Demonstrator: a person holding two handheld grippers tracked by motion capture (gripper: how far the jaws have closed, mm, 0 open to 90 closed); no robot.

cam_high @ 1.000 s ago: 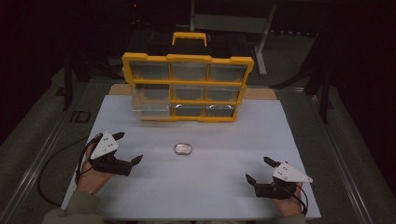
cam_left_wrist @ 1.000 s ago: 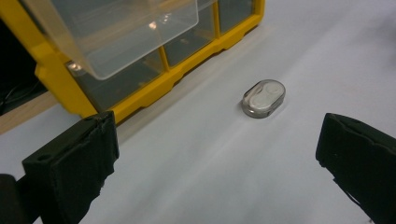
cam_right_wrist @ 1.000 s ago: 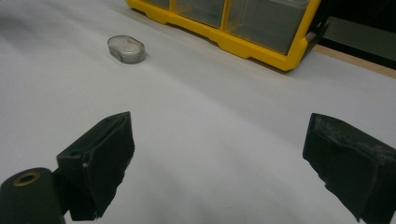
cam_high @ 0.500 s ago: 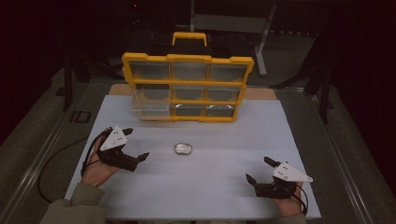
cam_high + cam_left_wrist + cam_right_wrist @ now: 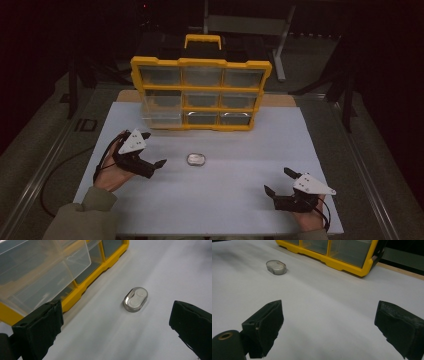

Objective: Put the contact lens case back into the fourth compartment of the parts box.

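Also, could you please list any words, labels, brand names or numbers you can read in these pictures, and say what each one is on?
None can be read.
Yellow organizer: no legible label or brand on its frame or clear drawers.
Small oval case: two round shapes under the clear lid, no text.
Left gripper and right gripper: no markings readable.
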